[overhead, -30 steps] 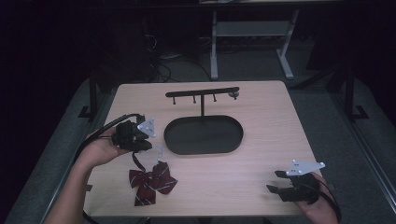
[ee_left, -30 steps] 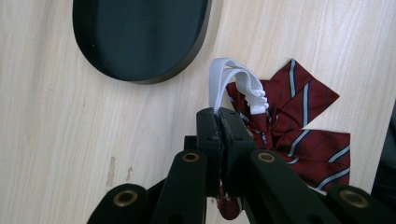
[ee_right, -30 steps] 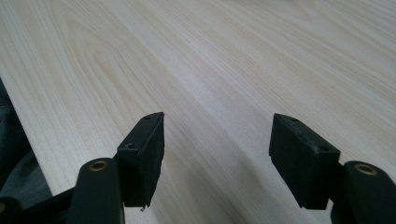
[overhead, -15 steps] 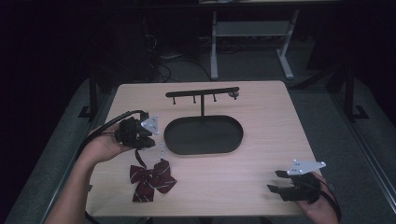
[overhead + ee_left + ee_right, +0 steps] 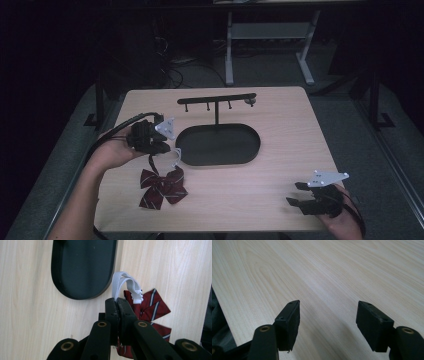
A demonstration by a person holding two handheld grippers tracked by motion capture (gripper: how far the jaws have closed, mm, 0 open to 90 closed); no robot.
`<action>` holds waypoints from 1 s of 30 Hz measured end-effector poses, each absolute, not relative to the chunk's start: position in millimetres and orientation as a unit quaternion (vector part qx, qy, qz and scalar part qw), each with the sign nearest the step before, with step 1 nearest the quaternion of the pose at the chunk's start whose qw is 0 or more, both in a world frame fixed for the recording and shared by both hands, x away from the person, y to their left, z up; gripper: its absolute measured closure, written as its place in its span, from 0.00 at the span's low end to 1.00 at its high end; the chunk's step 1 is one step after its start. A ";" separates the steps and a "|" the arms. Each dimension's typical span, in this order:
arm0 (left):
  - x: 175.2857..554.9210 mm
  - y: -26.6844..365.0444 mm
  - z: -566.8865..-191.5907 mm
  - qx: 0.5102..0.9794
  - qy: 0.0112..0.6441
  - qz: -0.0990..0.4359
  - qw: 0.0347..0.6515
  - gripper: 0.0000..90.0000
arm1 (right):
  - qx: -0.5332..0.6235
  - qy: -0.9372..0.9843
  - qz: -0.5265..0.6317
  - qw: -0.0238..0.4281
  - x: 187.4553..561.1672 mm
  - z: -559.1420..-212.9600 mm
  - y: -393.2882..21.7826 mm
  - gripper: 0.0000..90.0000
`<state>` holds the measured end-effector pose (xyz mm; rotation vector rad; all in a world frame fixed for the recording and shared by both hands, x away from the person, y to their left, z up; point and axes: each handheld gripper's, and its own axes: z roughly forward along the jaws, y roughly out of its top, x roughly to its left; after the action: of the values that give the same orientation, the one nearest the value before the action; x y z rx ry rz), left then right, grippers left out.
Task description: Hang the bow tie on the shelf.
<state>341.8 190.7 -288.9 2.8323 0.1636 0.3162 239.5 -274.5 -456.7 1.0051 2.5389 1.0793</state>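
Observation:
A dark red striped bow tie (image 5: 162, 186) with a white elastic strap (image 5: 125, 286) lies near the table's front left. My left gripper (image 5: 167, 149) is shut on that strap (image 5: 176, 156), just above the bow and beside the left end of the black oval tray (image 5: 200, 155); its jaws press together on the strap's end in the left gripper view (image 5: 116, 301), with the bow tie (image 5: 152, 307) hanging below. My right gripper (image 5: 295, 194) rests open at the front right corner, with bare wood between its jaws (image 5: 328, 315).
The oval tray is the base of a black stand whose crossbar (image 5: 217, 99) carries small hooks, at the table's middle back. The wooden table (image 5: 290, 130) is bordered by grey floor, with a white metal frame (image 5: 270, 30) behind it.
My left gripper has moved right and slightly up toward the tray's left end, drawing the white strap taut above the bow tie. The right gripper has stayed put.

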 end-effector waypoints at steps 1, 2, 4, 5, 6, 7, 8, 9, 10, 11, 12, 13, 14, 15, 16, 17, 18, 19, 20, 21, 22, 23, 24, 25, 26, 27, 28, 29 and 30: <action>342.7 189.4 -288.3 0.982 0.056 0.110 0.143 0.98 | 0.344 0.859 0.366 0.101 239.2 -456.6 -274.6 0.39; 343.7 188.1 -287.6 0.982 0.055 0.110 0.142 0.98 | 0.344 0.859 0.366 0.101 239.2 -456.6 -274.6 0.39; 345.4 185.6 -286.3 0.982 0.053 0.110 0.143 0.98 | 0.342 0.859 0.367 0.101 239.3 -456.8 -275.5 0.39; 345.8 184.2 -286.1 0.982 0.055 0.111 0.145 0.98 | 0.341 0.859 0.367 0.102 239.6 -456.7 -276.4 0.39; 346.5 183.1 -285.4 0.982 0.051 0.111 0.144 0.98 | 0.341 0.859 0.367 0.102 239.6 -456.7 -276.4 0.39; 346.8 181.9 -285.2 0.982 0.052 0.111 0.146 0.98 | 0.341 0.859 0.368 0.102 239.7 -456.6 -276.7 0.39; 347.4 180.9 -284.8 0.982 0.051 0.111 0.146 0.98 | 0.341 0.859 0.367 0.102 239.6 -456.5 -276.7 0.39; 348.7 179.4 -284.2 0.981 0.050 0.110 0.149 0.98 | 0.341 0.859 0.367 0.101 239.8 -456.6 -277.0 0.39; 348.7 179.4 -284.2 0.981 0.050 0.110 0.149 0.98 | 0.341 0.859 0.367 0.101 239.8 -456.6 -277.0 0.39; 349.5 178.6 -283.8 0.982 0.049 0.111 0.148 0.98 | 0.340 0.860 0.368 0.100 240.2 -456.7 -277.0 0.39; 350.1 177.8 -283.9 0.981 0.049 0.110 0.149 0.98 | 0.340 0.860 0.368 0.100 240.2 -456.7 -277.0 0.39; 351.1 177.0 -283.1 0.982 0.047 0.111 0.147 0.98 | 0.340 0.860 0.368 0.101 240.4 -456.7 -276.9 0.39; 351.8 176.2 -282.5 0.982 0.047 0.110 0.148 0.98 | 0.340 0.860 0.368 0.101 240.5 -456.7 -276.9 0.39; 352.6 175.4 -281.8 0.982 0.046 0.111 0.149 0.98 | 0.340 0.860 0.368 0.101 240.6 -456.7 -276.9 0.39; 353.2 174.6 -280.8 0.982 0.046 0.112 0.148 0.98 | 0.340 0.859 0.368 0.101 240.8 -456.7 -277.0 0.39; 353.8 173.6 -279.8 0.981 0.045 0.114 0.148 0.98 | 0.341 0.859 0.368 0.101 240.9 -456.7 -276.9 0.39; 354.6 172.7 -278.8 0.981 0.043 0.114 0.148 0.98 | 0.342 0.859 0.368 0.100 241.1 -456.8 -276.9 0.39; 354.7 171.5 -278.0 0.981 0.044 0.115 0.150 0.98 | 0.346 0.858 0.366 0.098 241.1 -456.9 -276.9 0.39; 355.1 170.4 -277.1 0.981 0.041 0.117 0.150 0.98 | 0.346 0.858 0.366 0.098 241.1 -456.9 -276.9 0.39; 355.4 169.2 -276.6 0.981 0.041 0.117 0.151 0.98 | 0.345 0.858 0.366 0.098 241.4 -457.1 -277.2 0.39; 356.3 168.2 -276.2 0.981 0.039 0.117 0.150 0.98 | 0.345 0.859 0.366 0.097 241.6 -457.2 -277.5 0.39; 356.9 167.1 -276.2 0.981 0.040 0.116 0.150 0.98 | 0.342 0.859 0.367 0.099 242.0 -457.4 -278.5 0.39; 357.6 166.1 -275.9 0.981 0.039 0.116 0.148 0.98 | 0.342 0.859 0.367 0.099 242.0 -457.4 -278.5 0.39; 358.1 165.1 -275.8 0.981 0.039 0.115 0.149 0.98 | 0.343 0.859 0.368 0.099 242.0 -457.3 -278.8 0.39; 358.7 164.4 -275.3 0.981 0.039 0.116 0.148 0.98 | 0.344 0.858 0.368 0.098 241.8 -457.2 -279.0 0.39; 359.5 163.7 -274.7 0.981 0.038 0.116 0.148 0.98 | 0.347 0.857 0.368 0.097 241.5 -457.0 -279.0 0.39; 360.0 163.1 -274.3 0.981 0.039 0.116 0.150 0.98 | 0.348 0.857 0.368 0.096 241.5 -457.1 -279.1 0.39; 360.8 162.6 -273.7 0.981 0.039 0.117 0.150 0.98 | 0.344 0.858 0.369 0.097 242.2 -457.4 -280.0 0.39; 361.5 162.2 -273.1 0.981 0.039 0.118 0.150 0.98 | 0.344 0.858 0.369 0.097 242.2 -457.4 -280.0 0.39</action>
<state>361.5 162.2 -273.1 2.8189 0.1111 0.3382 242.2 -280.0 -457.4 1.0193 2.5409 1.0918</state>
